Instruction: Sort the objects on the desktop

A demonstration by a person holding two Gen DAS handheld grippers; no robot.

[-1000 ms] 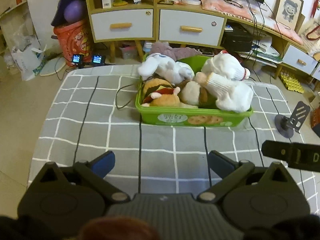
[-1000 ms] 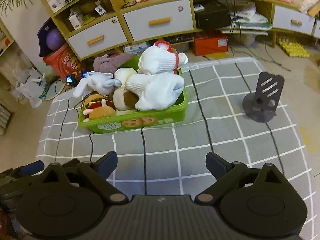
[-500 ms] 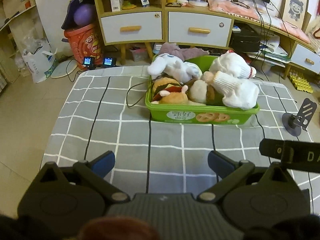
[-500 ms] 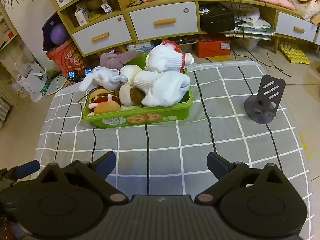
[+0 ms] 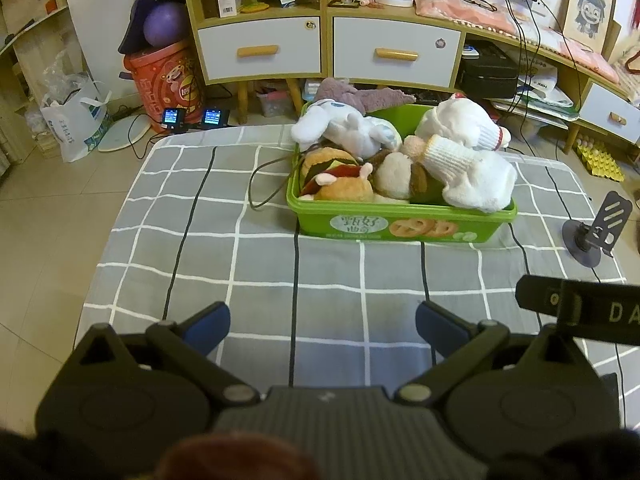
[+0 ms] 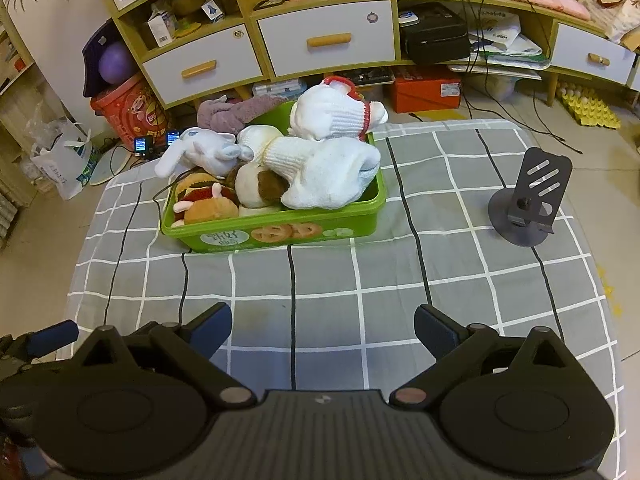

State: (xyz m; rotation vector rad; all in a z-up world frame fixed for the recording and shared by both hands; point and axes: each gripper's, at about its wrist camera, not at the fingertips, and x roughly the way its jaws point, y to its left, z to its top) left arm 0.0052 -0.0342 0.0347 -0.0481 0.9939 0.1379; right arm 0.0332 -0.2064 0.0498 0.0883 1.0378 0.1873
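Observation:
A green plastic box point(image 5: 400, 226) point(image 6: 276, 232) stands on the grey checked tablecloth point(image 5: 240, 264) point(image 6: 360, 280). It is heaped with a white plush rabbit point(image 5: 344, 130) point(image 6: 200, 150), white knit gloves point(image 5: 468, 168) point(image 6: 328, 156), a burger plush point(image 5: 332, 168) point(image 6: 204, 200) and a brown-and-cream plush point(image 5: 396, 178). A purple cloth point(image 5: 360, 94) hangs over its far rim. My left gripper point(image 5: 322, 322) is open and empty, well short of the box. My right gripper point(image 6: 322, 322) is open and empty, also short of the box.
A dark phone stand point(image 5: 598, 232) point(image 6: 532, 200) stands on the cloth to the right of the box. A thin black cable point(image 5: 264, 184) runs from the box's left side. Drawers and cluttered shelves point(image 5: 320, 48) stand behind the table. The right gripper's body point(image 5: 580, 312) juts into the left wrist view.
Both grippers have drawn back and up from the box, which now looks smaller and farther. Both stay open. Nothing on the table has moved.

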